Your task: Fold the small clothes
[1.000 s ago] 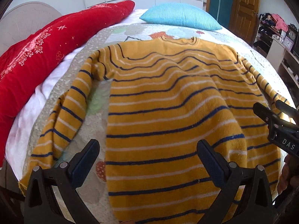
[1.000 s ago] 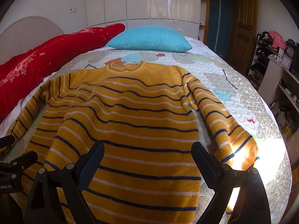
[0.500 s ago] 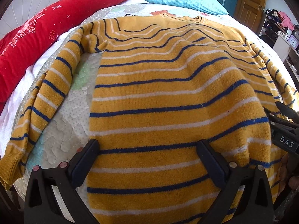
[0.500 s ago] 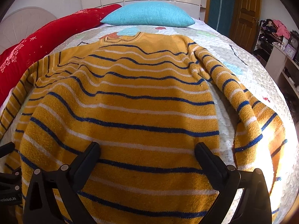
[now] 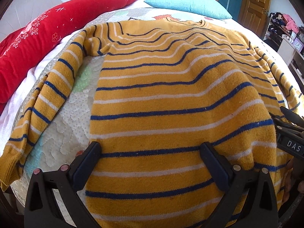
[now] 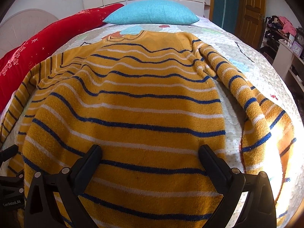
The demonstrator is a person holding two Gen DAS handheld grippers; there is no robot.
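Note:
A mustard-yellow sweater with blue and white stripes [image 5: 171,87] lies spread flat on the bed, collar away from me, sleeves out to both sides; it also shows in the right wrist view [image 6: 133,104]. My left gripper [image 5: 150,150] is open and hovers low over the sweater's lower left part. My right gripper [image 6: 150,152] is open and hovers low over its lower right part. The right gripper's tips also show at the right edge of the left wrist view [image 5: 290,117]. The hem is hidden below the frames.
The quilted bedspread [image 5: 62,133] lies under the sweater. A long red bolster [image 5: 47,34] runs along the left. A turquoise pillow [image 6: 152,13] sits at the head. A wooden door [image 6: 250,9] and cluttered shelves [image 6: 281,36] stand at the right.
Both grippers have dropped lower and closer over the sweater's lower part. Both stay open. The sweater has not moved.

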